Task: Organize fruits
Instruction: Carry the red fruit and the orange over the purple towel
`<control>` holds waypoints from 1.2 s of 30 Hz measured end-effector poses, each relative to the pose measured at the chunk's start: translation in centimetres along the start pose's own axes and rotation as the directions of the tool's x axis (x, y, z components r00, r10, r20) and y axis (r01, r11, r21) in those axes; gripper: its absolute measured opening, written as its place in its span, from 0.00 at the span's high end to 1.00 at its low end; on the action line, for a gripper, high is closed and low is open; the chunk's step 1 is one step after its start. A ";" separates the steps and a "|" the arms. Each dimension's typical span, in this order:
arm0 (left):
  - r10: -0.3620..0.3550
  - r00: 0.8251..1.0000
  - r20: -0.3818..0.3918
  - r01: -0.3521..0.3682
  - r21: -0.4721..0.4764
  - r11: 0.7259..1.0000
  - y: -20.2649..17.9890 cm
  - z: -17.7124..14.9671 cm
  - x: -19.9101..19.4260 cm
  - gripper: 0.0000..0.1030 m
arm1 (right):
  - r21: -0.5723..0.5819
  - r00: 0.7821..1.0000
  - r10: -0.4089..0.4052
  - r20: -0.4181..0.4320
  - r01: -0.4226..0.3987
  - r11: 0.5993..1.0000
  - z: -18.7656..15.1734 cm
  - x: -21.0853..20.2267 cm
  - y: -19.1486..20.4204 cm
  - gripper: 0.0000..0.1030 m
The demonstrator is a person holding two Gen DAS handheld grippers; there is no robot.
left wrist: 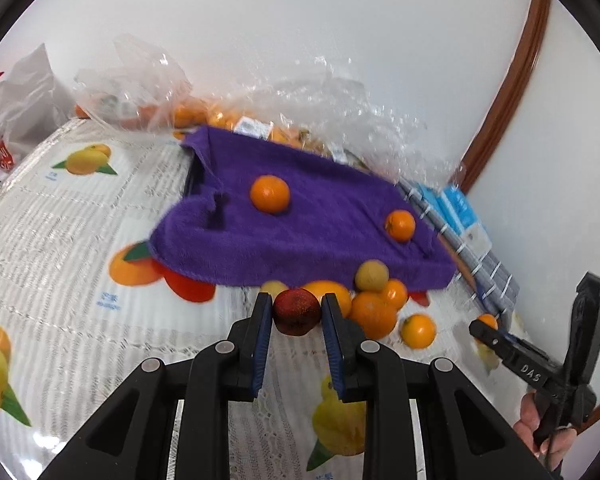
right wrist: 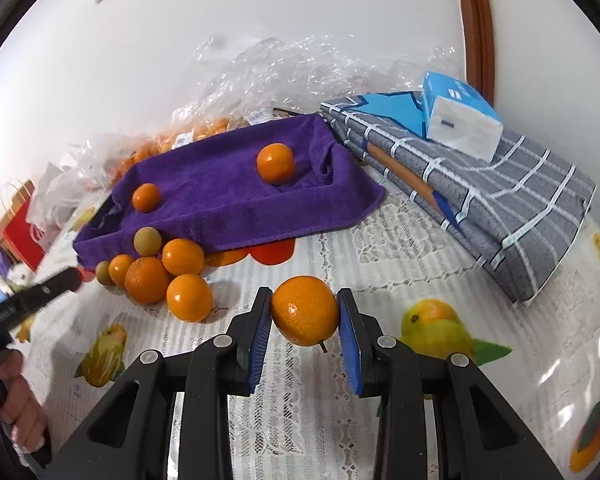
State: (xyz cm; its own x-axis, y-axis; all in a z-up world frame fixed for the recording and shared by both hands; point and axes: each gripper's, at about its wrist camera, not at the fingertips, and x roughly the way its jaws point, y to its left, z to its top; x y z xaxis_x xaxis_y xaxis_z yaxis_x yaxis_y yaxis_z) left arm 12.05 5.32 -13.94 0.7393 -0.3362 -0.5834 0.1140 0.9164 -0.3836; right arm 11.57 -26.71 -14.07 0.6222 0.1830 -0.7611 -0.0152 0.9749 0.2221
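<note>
White letters "DAS" stand on the right gripper (left wrist: 485,330) arm — other printing is too blurred to read.

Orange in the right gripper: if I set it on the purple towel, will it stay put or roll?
The orange is round and smooth, so it may roll on release. The towel looks soft and sunken, and two oranges already sit on it, so it would probably settle. The right gripper pinches only its sides; ease open.
</note>
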 end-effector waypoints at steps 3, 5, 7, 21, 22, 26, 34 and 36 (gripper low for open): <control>-0.011 0.999 0.052 0.011 0.008 1.000 -0.1 1.6 -1.2 0.77 | -0.018 1.000 -0.011 0.020 0.011 1.000 1.8 -0.8 0.6 0.68; -0.001 0.998 0.066 0.000 0.021 1.000 -0.2 2.9 -1.4 0.77 | -0.031 0.999 -0.009 0.045 0.010 0.999 3.2 -1.3 1.0 0.68; 0.011 0.997 0.079 -0.014 0.033 0.999 -0.3 4.2 -1.0 0.77 | -0.039 0.997 -0.007 0.072 0.010 0.999 4.6 -1.4 1.4 0.68; 0.082 0.995 0.048 -0.083 0.024 0.996 1.0 8.7 6.1 0.77 | -0.041 0.996 0.027 0.079 -0.023 0.999 10.9 4.9 3.4 0.68; 0.077 0.996 0.045 -0.078 0.019 0.997 1.2 8.5 6.4 0.77 | -0.040 0.997 0.032 0.072 -0.029 0.999 10.8 5.5 3.4 0.68; 0.078 0.997 0.007 -0.078 0.004 0.997 2.0 7.9 7.7 0.77 | -0.031 0.998 0.046 0.052 -0.044 0.999 9.8 7.4 3.1 0.68; 0.088 0.996 0.010 -0.088 -0.006 0.996 2.4 7.6 8.1 0.77 | -0.063 1.000 0.023 0.018 -0.022 0.998 9.2 8.7 3.2 0.68; 0.083 0.997 0.001 -0.083 -0.015 0.996 2.6 7.6 8.3 0.77 | -0.069 1.000 0.017 0.010 -0.016 0.998 9.1 9.0 3.3 0.68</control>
State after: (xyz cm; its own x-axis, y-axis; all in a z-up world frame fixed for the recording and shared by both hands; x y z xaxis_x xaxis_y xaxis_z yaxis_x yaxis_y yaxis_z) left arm 23.54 6.53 -14.33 0.7468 -0.2587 -0.6127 0.0420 0.9377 -0.3448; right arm 24.24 -23.05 -14.62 0.6295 0.1983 -0.7513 -0.0789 0.9782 0.1921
